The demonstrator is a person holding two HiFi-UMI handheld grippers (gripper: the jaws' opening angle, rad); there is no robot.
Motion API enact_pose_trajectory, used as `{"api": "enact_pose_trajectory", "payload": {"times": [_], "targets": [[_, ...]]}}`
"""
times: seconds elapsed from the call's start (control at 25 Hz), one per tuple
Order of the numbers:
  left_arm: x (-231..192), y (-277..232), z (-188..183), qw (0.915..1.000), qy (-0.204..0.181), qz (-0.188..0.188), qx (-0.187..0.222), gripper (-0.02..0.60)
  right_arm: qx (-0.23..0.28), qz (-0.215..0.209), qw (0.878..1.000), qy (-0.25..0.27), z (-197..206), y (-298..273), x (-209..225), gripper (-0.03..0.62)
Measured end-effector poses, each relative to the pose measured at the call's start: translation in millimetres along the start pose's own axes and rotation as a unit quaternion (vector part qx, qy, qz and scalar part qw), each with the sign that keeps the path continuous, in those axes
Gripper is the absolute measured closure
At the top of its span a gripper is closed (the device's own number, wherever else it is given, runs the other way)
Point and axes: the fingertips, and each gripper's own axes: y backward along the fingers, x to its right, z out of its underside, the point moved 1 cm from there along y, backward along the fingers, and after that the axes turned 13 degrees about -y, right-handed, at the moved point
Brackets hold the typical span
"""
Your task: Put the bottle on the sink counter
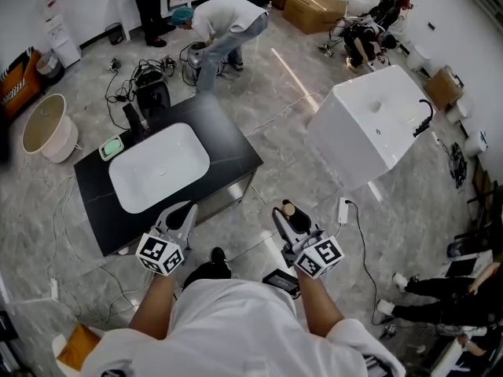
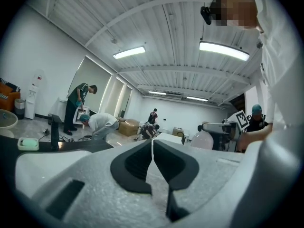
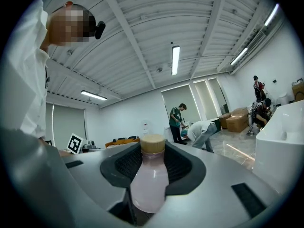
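My right gripper (image 3: pixel 151 167) is shut on a pale pink bottle (image 3: pixel 149 179) with a tan wooden cap (image 3: pixel 153 143); the cap points up and away between the jaws. In the head view the right gripper (image 1: pixel 292 220) holds the bottle (image 1: pixel 290 210) above the floor, to the right of the black sink counter (image 1: pixel 228 132) with its white basin (image 1: pixel 157 166). My left gripper (image 1: pixel 179 217) hovers by the counter's near right corner. In the left gripper view its jaws (image 2: pixel 152 160) are pressed together with nothing between them, and the bottle (image 2: pixel 204 140) shows off to the right.
A green soap dish (image 1: pixel 111 148) and a black faucet (image 1: pixel 132 120) sit at the counter's far left. A white freestanding basin block (image 1: pixel 369 124) stands to the right. A person bends over (image 1: pixel 224 26) beyond the counter; cables, a white tub (image 1: pixel 45 128) and cardboard boxes (image 1: pixel 310 6) lie around.
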Motion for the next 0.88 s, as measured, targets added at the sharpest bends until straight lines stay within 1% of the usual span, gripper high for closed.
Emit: {"api": "enact_pose_trajectory", "payload": {"times": [0.12, 0.24, 0.32, 0.52, 0.72, 0.88], "targets": [[-31, -13, 1, 0.9999, 0.007, -0.007, 0.007, 0.557, -0.01, -0.003, 1.0, 0.004, -4, -36, 8, 0.45], [-61, -22, 6, 0.9996, 0.024, -0.011, 0.009, 0.557, -0.021, -0.007, 1.0, 0.015, -8, -72, 12, 0.45], [-73, -26, 9, 0.9993, 0.035, -0.011, 0.008, 0.557, -0.023, -0.012, 0.999, 0.019, -12, -92, 12, 0.45], [-95, -39, 18, 0.9989, 0.041, -0.017, 0.011, 0.557, -0.024, -0.03, 0.999, 0.021, -20, -130, 18, 0.45], [-124, -53, 16, 0.9984, 0.036, -0.04, 0.015, 0.556, -0.023, -0.042, 0.998, 0.03, -34, -167, 34, 0.45], [-144, -67, 14, 0.9968, 0.033, -0.071, 0.012, 0.557, -0.02, -0.057, 0.997, 0.038, -50, -199, 55, 0.45]]}}
